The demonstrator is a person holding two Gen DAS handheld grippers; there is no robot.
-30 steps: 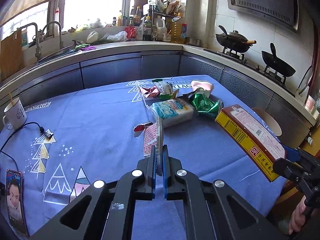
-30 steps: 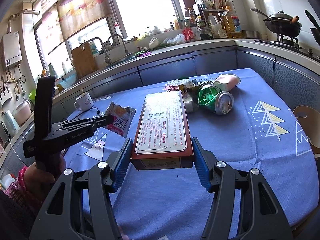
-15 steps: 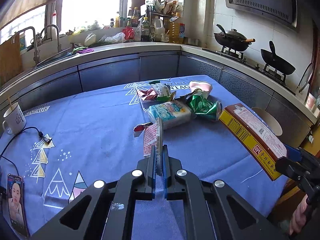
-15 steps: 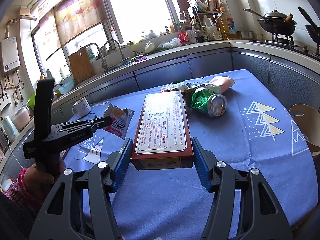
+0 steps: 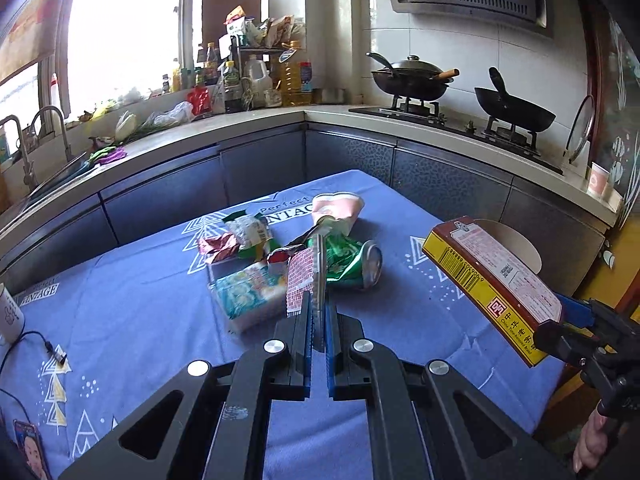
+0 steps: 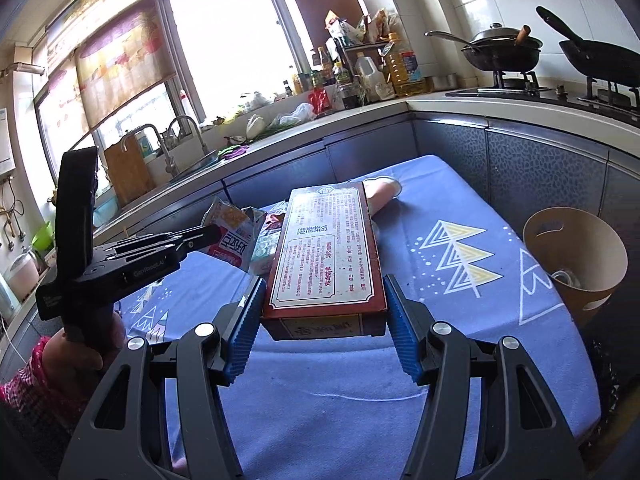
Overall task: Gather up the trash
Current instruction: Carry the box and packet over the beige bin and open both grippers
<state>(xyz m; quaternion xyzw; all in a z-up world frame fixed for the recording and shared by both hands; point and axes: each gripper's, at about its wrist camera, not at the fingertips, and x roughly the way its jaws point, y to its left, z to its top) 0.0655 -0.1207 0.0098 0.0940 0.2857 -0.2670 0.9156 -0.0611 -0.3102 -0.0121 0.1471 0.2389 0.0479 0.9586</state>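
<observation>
- Both my tools have swung toward the stove side since a second ago. The brown bin (image 6: 576, 256) has come into the right view; it was only at the edge before. The mug and phone have slid away to the left.
- My left tool (image 5: 319, 316) is clamped on a thin snack wrapper (image 5: 304, 276), which stands up on its edge.
- My right tool (image 6: 324, 320) squeezes the near end of the long flat box (image 6: 328, 248). The box's long side points away from me, out over the blue surface (image 6: 452, 208).
- The bin sits just past the surface's right edge. It is to the right of the box and lower. My right tool is nearer to it than my left.
- I think the box goes in first, tipped end-down so it fits.
- More trash waits on the surface, left of the bin: a green can (image 5: 352, 258), a pink cup (image 5: 336, 210), a tissue pack (image 5: 250, 294) and other wrappers (image 5: 236, 238).
</observation>
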